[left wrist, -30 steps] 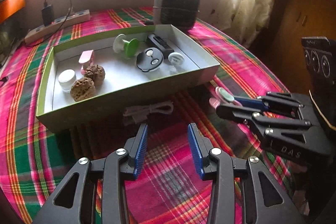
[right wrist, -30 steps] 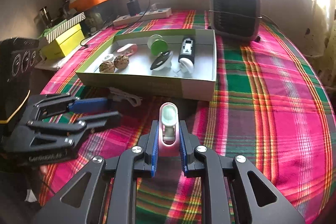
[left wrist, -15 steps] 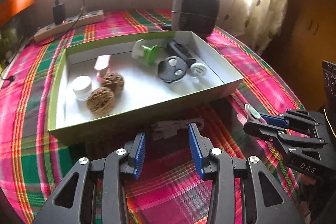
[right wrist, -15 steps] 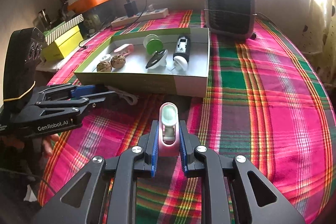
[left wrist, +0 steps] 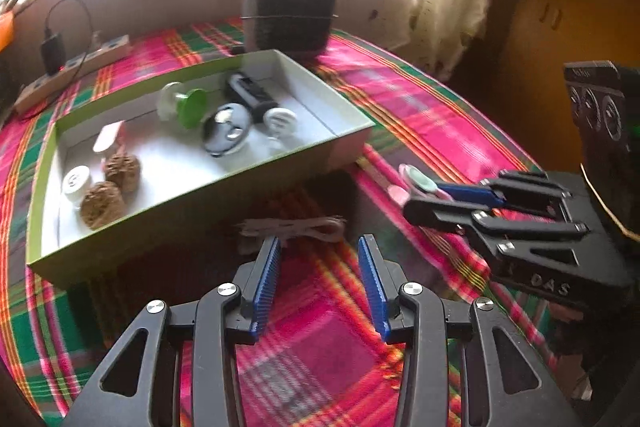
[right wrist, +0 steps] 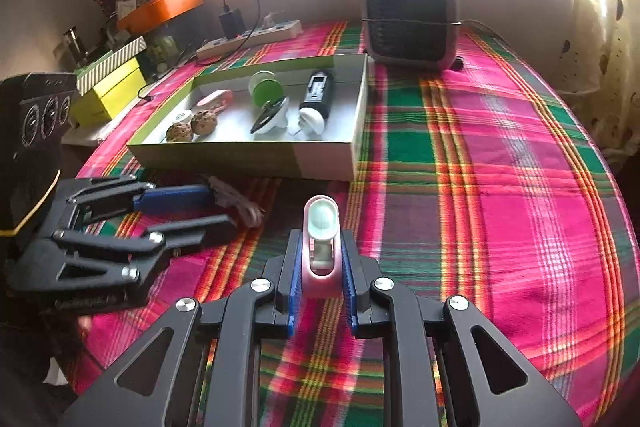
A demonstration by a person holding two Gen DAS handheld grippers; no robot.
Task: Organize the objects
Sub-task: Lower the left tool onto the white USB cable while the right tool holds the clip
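Observation:
My left gripper [left wrist: 318, 247] is open and empty, low over the plaid cloth. A coiled pale cable [left wrist: 296, 227] lies just beyond its fingertips, in front of the green-rimmed box [left wrist: 200, 203]. My right gripper [right wrist: 320, 233] is shut on a small pink gadget [right wrist: 321, 247] with a mint-green round end, held above the cloth. In the left wrist view the right gripper [left wrist: 424, 197] and the pink gadget [left wrist: 416, 183] are at the right. In the right wrist view the left gripper [right wrist: 220, 207] sits with its tips at the cable [right wrist: 240, 203].
The box holds two walnuts [left wrist: 112, 187], a white jar [left wrist: 76, 181], a green spool [left wrist: 188, 107], a black disc, a black device and a pink item. Behind it stand a grey heater [left wrist: 290, 15] and a power strip [left wrist: 76, 67]. Yellow boxes [right wrist: 116, 95] sit off the table's left.
The left gripper shifted sideways and turned a little, staying just short of the coiled cable. The right gripper kept its hold on the pink gadget and barely moved.

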